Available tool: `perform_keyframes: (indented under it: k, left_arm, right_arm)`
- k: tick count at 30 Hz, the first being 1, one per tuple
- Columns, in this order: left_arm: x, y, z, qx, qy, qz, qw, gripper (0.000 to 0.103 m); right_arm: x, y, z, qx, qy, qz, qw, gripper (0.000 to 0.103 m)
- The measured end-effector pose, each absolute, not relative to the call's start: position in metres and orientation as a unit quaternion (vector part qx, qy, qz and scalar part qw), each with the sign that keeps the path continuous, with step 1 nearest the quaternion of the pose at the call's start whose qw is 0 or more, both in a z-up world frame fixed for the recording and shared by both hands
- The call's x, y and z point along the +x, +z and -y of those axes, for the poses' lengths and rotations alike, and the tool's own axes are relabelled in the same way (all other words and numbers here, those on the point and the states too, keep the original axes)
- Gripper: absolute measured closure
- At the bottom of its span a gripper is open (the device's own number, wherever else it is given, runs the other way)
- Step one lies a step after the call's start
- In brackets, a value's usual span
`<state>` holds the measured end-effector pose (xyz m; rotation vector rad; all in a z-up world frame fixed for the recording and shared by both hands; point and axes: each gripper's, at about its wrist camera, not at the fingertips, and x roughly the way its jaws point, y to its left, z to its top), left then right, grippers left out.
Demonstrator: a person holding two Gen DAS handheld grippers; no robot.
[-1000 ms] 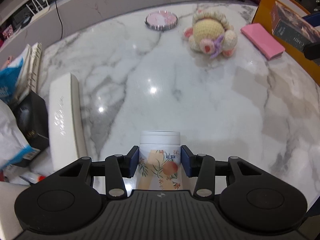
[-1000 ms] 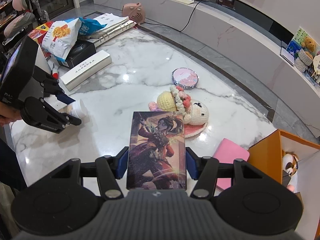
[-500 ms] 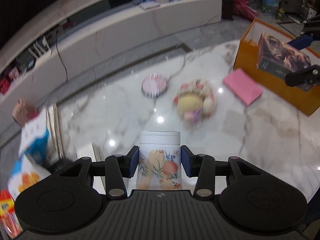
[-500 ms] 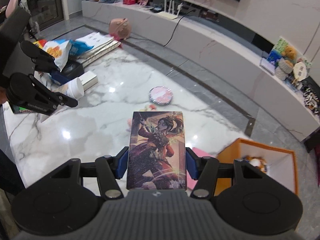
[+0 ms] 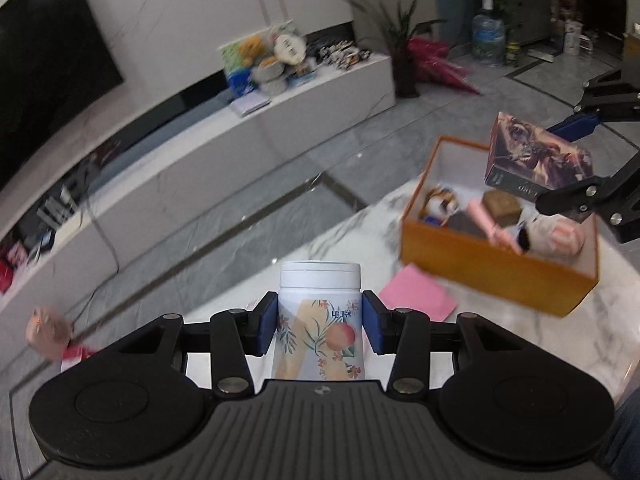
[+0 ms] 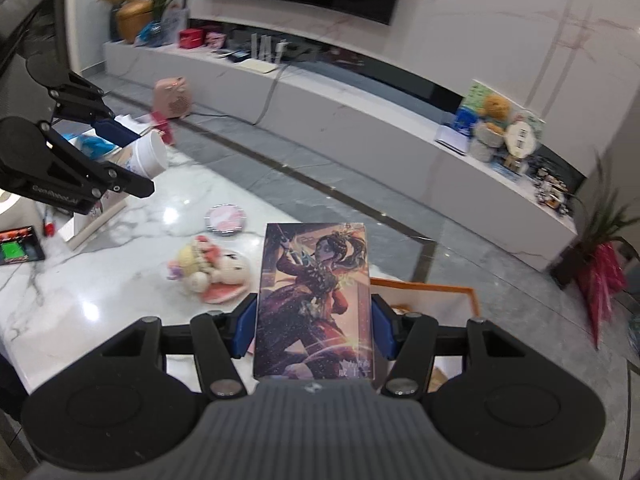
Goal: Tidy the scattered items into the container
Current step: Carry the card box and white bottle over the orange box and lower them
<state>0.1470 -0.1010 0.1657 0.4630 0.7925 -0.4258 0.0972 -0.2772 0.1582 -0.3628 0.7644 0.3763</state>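
My left gripper (image 5: 319, 326) is shut on a white floral jar (image 5: 319, 320) and holds it in the air above the marble table. My right gripper (image 6: 314, 326) is shut on an illustrated box (image 6: 316, 300) and holds it over the orange container (image 5: 492, 268), whose far rim also shows in the right wrist view (image 6: 424, 286). The container holds several items. In the left wrist view the illustrated box (image 5: 536, 156) hangs above the container's far right side. A plush doll (image 6: 212, 268) and a round pink tin (image 6: 226, 218) lie on the table.
A pink flat pad (image 5: 418, 296) lies on the table beside the container. A white long box (image 6: 94, 220) and a dark tray (image 6: 20, 246) sit at the table's left. A low TV bench (image 6: 360, 120) runs behind. A potted plant (image 6: 596, 248) stands at the right.
Both grippers have risen and tilted up, so the views show more of the room. The left one with the jar has swung towards the container. The right one with the box has moved over it.
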Motion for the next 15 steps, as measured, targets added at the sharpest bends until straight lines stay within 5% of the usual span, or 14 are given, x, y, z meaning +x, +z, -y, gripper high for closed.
perform_keyframes:
  k: [15]
  left_arm:
    - [0.166,0.153,0.221,0.235,-0.281,-0.358,0.858,0.052]
  right_arm:
    - [0.098,0.145,0.375,-0.142,0.117,-0.387,0.904,0.043]
